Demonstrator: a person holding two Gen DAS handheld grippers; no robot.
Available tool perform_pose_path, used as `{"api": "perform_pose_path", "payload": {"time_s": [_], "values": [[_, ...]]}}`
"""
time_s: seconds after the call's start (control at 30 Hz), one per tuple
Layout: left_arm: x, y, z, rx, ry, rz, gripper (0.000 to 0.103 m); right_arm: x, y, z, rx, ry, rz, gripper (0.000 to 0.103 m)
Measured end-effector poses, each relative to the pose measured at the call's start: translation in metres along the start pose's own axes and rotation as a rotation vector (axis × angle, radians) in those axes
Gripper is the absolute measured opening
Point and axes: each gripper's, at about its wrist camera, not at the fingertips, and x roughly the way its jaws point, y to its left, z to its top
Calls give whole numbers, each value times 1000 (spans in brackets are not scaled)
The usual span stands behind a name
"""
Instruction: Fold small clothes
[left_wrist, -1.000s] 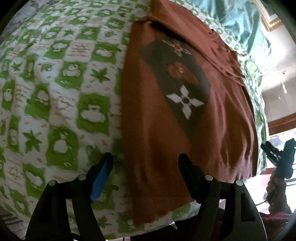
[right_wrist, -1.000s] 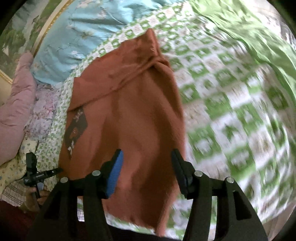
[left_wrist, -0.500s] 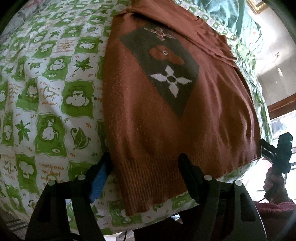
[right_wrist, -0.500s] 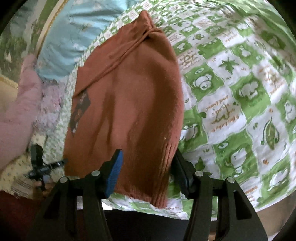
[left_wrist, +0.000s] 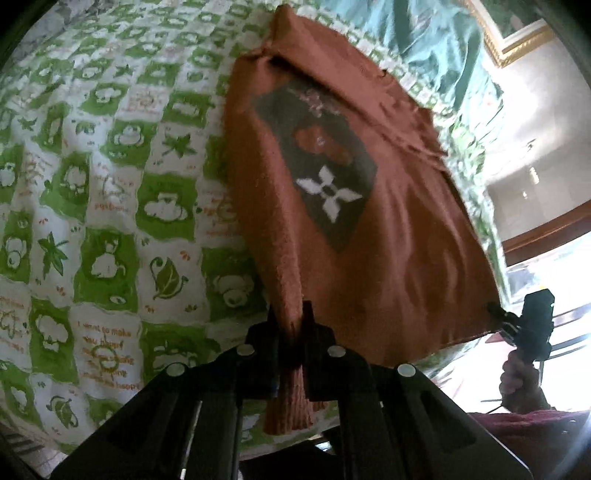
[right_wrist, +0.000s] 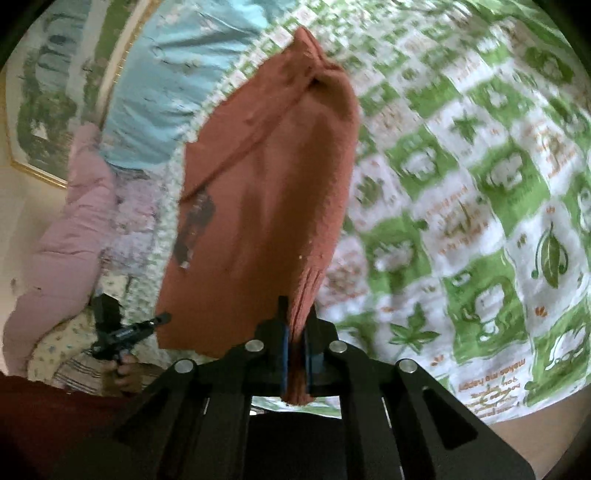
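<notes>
A small rust-brown knitted sweater (left_wrist: 388, 240) with a dark diamond patch and a white flower motif lies on a green-and-white checked bedsheet (left_wrist: 110, 206). My left gripper (left_wrist: 290, 325) is shut on the ribbed hem at one bottom corner and lifts it. My right gripper (right_wrist: 295, 332) is shut on the hem at the other bottom corner of the sweater (right_wrist: 266, 206). The hem is raised off the bed between both grippers. Each gripper shows in the other's view, the right one (left_wrist: 532, 328) and the left one (right_wrist: 122, 332).
The checked sheet (right_wrist: 480, 206) spreads wide beside the sweater. A light blue pillow (right_wrist: 177, 74) and a pink quilt (right_wrist: 70, 229) lie by the headboard. A framed picture (left_wrist: 517, 33) hangs on the wall. The bed's near edge is just below the grippers.
Both grippers have gone from open around the hem to shut on it. The bottom edge of the sweater is now lifted off the sheet.
</notes>
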Motion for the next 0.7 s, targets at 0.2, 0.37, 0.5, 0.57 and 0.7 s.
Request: {"api": "perform_pose_path", "payload": {"time_s": [0.2,0.37,0.5,0.57,0.7], "values": [[-32,-17,31,-23,-99,-82,6,-18,16,23,5,-80,90,7],[-57,-29,66,-28,-194,-99,6,-29,35,56,5,-167,154,7],[-69,-32,98,-43,-267,-110,6,-36,52,88,-24,-221,192,7],[-69,-31,113,-51,-290,-112,6,-35,57,106,-28,-251,208,7],[-64,-37,148,-47,-331,-110,5,-28,61,138,-38,-285,220,7]]}}
